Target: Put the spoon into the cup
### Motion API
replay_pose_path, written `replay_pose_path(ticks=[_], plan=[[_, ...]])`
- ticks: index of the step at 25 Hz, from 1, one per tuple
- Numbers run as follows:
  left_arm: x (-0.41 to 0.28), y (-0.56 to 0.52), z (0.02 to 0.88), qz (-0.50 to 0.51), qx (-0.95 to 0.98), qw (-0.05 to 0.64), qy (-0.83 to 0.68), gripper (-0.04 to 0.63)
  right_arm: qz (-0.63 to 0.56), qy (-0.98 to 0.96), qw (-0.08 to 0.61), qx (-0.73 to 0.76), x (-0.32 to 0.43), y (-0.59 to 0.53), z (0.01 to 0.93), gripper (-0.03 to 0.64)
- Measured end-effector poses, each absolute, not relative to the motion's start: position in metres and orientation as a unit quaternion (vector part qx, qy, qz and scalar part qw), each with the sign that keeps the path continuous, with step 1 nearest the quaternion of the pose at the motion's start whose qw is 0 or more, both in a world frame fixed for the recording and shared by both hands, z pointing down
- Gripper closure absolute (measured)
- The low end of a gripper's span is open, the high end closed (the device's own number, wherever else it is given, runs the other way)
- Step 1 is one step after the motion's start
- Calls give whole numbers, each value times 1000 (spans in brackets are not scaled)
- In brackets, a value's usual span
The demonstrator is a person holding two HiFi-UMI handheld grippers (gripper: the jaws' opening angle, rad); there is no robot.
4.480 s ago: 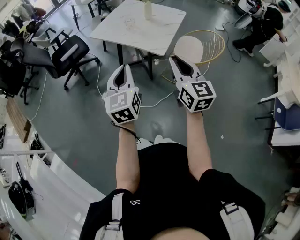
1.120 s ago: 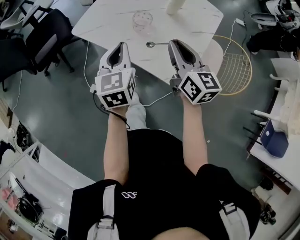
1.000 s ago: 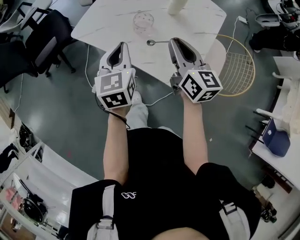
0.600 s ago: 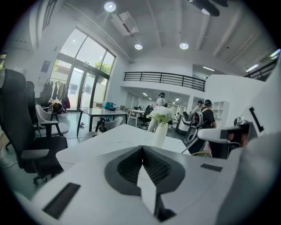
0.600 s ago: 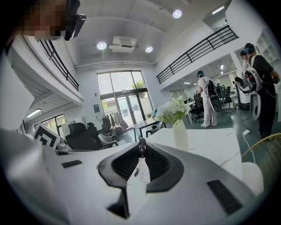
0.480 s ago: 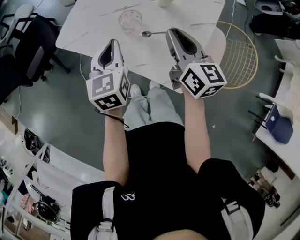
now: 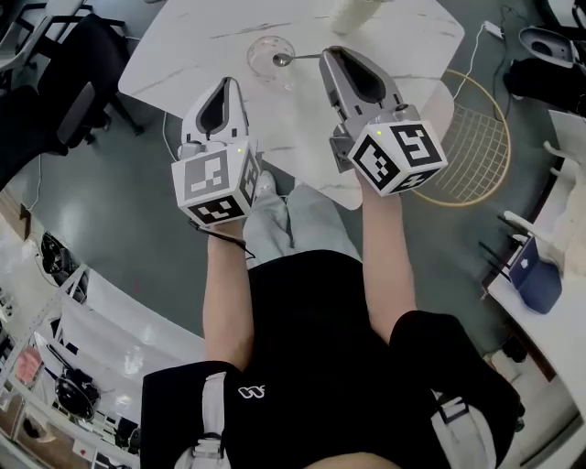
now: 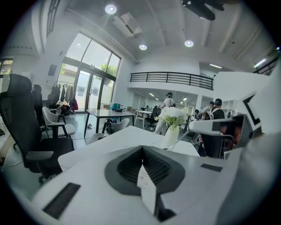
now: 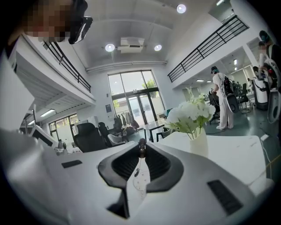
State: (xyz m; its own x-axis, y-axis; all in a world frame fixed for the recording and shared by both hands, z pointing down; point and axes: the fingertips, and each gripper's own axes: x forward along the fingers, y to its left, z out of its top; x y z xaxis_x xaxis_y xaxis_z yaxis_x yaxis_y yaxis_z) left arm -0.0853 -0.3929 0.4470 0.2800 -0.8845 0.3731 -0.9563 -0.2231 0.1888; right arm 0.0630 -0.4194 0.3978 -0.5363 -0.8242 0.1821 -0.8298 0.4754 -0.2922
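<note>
A clear glass cup [image 7: 266, 55] stands on the white marble table [image 7: 211, 41]. Right beside it lies a metal spoon [image 7: 285, 59], its handle running right behind my right gripper [image 7: 331, 53]. That gripper hovers over the table with its tips by the spoon handle, shut and holding nothing. My left gripper [image 7: 225, 84] is shut and empty too, above the table's near edge and just short of the cup. In the right gripper view the jaws meet at the right gripper's [image 9: 141, 147] tip, with the table below. The left gripper [image 8: 141, 149] looks the same in its own view.
A white vase of flowers [image 7: 352, 13] [image 8: 170, 132] [image 9: 197, 141] stands at the table's far side. A black office chair [image 7: 55, 82] is on the left and a gold wire chair [image 7: 469, 137] on the right. People stand far off in the hall.
The person has walked up to the table. Both grippers, earlier over the bare floor, are now over the table's near edge, with the right tips by the spoon. Both stayed shut.
</note>
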Motion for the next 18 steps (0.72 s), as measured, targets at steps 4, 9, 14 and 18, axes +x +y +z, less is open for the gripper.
replay_pose_path(ticks=[4, 9, 14, 18], plan=[[-89, -399, 454, 95, 768, 201, -601, 578, 171, -871, 42, 458, 47, -440, 418, 568], [-96, -396, 468, 101, 757, 220, -607, 578, 179, -875, 82, 443, 29, -459, 454, 568], [-107, -390, 475, 104, 748, 226, -615, 578, 193, -869, 109, 442, 21, -466, 487, 568], [-111, -388, 482, 107, 745, 231, -617, 578, 201, -865, 123, 443, 16, -470, 504, 568]])
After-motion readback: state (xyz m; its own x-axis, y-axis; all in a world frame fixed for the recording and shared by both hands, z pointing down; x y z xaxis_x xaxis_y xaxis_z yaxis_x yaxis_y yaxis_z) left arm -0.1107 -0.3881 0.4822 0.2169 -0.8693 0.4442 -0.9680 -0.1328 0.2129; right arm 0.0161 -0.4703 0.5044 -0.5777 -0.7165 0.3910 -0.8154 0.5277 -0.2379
